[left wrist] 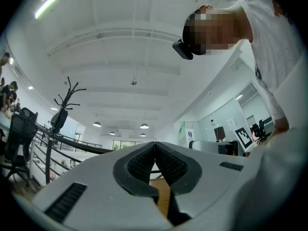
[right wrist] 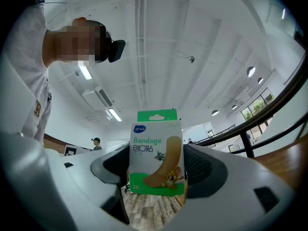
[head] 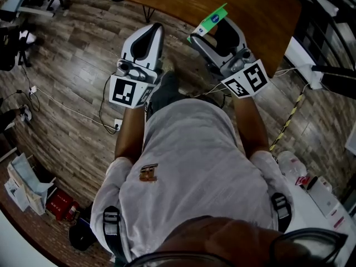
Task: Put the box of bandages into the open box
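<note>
My right gripper [head: 208, 25] is shut on the box of bandages [right wrist: 156, 153], a white and green carton with a cartoon plaster on its front; in the head view the box of bandages [head: 213, 19] sticks out green past the jaws, over the edge of a brown table [head: 245, 7]. The right gripper [right wrist: 155, 170] points up toward the ceiling. My left gripper [head: 157, 29] is held beside it over the wooden floor, shut with nothing between its pads [left wrist: 144, 165]. No open box shows in any view.
I stand on a plank floor [head: 72, 65] with a cable [head: 61, 104] running across it. A railing and coat stand [left wrist: 62, 114] show at the left. A white surface with bottles [head: 295, 168] lies at the lower right, and papers [head: 25, 185] at the lower left.
</note>
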A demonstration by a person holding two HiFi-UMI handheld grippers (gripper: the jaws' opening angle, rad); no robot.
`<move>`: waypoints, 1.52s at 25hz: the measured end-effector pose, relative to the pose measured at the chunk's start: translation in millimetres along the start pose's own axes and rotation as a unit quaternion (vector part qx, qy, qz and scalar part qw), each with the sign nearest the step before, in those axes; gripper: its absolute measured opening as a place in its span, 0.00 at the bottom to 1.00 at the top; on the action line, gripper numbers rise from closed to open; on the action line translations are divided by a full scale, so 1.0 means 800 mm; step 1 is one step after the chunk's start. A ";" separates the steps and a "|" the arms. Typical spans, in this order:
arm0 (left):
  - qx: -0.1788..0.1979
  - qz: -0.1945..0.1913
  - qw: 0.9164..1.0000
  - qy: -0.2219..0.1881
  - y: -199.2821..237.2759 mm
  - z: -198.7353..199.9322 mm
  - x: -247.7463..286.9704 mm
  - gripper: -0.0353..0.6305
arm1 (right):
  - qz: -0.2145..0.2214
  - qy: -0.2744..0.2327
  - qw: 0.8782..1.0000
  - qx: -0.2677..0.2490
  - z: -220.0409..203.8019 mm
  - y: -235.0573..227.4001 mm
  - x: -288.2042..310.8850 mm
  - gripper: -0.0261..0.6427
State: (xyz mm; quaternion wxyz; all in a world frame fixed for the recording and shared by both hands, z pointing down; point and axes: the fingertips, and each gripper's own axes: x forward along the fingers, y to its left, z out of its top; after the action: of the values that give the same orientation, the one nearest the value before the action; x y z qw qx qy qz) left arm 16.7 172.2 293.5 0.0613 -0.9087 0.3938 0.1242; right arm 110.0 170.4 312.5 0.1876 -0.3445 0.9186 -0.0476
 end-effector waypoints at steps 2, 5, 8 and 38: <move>-0.001 -0.002 1.000 0.001 0.019 -0.005 0.011 0.08 | -0.002 0.002 1.000 -0.001 -0.003 -0.013 0.018 0.53; -0.007 0.001 1.000 0.003 0.084 -0.010 0.047 0.08 | -0.004 0.008 1.000 -0.001 -0.008 -0.053 0.081 0.53; -0.011 0.002 1.000 0.002 0.131 -0.018 0.070 0.08 | -0.006 0.012 1.000 -0.002 -0.015 -0.082 0.125 0.53; -0.038 -0.048 0.998 0.005 0.441 -0.065 0.202 0.08 | -0.074 0.042 0.995 -0.051 -0.059 -0.252 0.403 0.53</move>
State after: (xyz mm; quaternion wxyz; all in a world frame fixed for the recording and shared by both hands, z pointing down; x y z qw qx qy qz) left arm -126.0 -192.7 294.5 0.0305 -0.9289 0.3450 0.1314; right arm -7.2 -194.4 298.9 0.1273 -0.4183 0.8989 -0.0290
